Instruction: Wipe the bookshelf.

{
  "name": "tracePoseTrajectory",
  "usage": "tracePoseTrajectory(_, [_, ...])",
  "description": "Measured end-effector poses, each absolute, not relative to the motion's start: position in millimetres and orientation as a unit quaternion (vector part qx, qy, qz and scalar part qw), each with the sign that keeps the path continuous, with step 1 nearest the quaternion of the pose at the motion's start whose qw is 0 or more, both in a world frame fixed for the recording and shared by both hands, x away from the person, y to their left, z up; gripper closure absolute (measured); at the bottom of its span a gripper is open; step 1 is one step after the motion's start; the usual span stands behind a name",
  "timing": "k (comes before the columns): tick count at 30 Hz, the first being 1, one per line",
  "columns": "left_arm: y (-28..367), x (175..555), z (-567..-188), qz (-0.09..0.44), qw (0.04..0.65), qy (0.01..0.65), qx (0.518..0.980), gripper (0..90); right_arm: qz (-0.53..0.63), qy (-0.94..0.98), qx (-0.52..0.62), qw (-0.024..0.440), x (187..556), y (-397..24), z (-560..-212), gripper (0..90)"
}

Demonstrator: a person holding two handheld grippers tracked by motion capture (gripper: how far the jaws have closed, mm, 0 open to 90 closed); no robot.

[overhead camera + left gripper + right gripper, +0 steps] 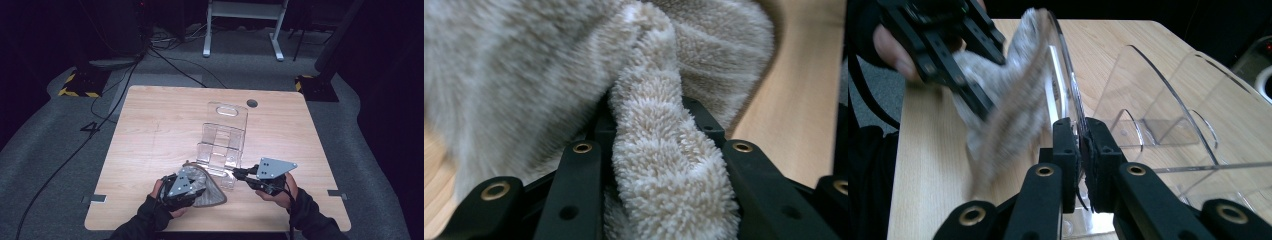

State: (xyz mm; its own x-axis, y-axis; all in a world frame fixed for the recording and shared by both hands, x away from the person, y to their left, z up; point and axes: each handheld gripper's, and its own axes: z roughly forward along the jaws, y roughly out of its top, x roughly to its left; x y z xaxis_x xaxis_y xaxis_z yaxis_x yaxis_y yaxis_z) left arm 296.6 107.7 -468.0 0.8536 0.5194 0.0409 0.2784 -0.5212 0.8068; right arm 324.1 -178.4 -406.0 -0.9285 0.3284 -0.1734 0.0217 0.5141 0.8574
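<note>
A clear acrylic tiered holder lies on its back on the wooden table, its pockets toward me. My right gripper is shut on the holder's near front wall, and the right gripper view shows the pads pinching the thin clear panel. My left gripper is shut on a beige fluffy cloth beside the holder's left corner. In the left gripper view a fold of the cloth is squeezed between the jaws. The cloth touches the holder's edge.
A round cable hole sits near the table's far edge. Beyond the table stand a white desk frame, floor cables and two yellow-and-black striped bases. Bare wood stretches left of the holder.
</note>
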Motion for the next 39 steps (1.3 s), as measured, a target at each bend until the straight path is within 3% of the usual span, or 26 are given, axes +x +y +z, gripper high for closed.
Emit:
tracePoseTrajectory(11, [65, 306, -484, 0.133, 0.408, 0.184, 0.884, 67.0, 0.478, 0.851, 0.13, 0.173, 323, -164, -408, 85.7])
tracePoseTrajectory(16, [78, 305, -473, 0.148, 0.422, 0.192, 0.874, 67.1, 0.484, 0.848, 0.137, 0.17, 323, -165, -410, 85.9])
tracePoseTrajectory(22, [104, 302, -434, 0.204, 0.479, 0.209, 0.828, 67.0, 0.483, 0.847, 0.141, 0.169, 323, -165, -409, 86.1])
tracePoseTrajectory(28, [120, 303, -415, 0.239, 0.493, 0.211, 0.809, 67.0, 0.484, 0.847, 0.144, 0.169, 322, -164, -410, 86.1])
tracePoseTrajectory(39, [100, 311, -445, 0.211, 0.462, 0.211, 0.835, 67.1, 0.489, 0.844, 0.146, 0.165, 323, -164, -410, 85.9])
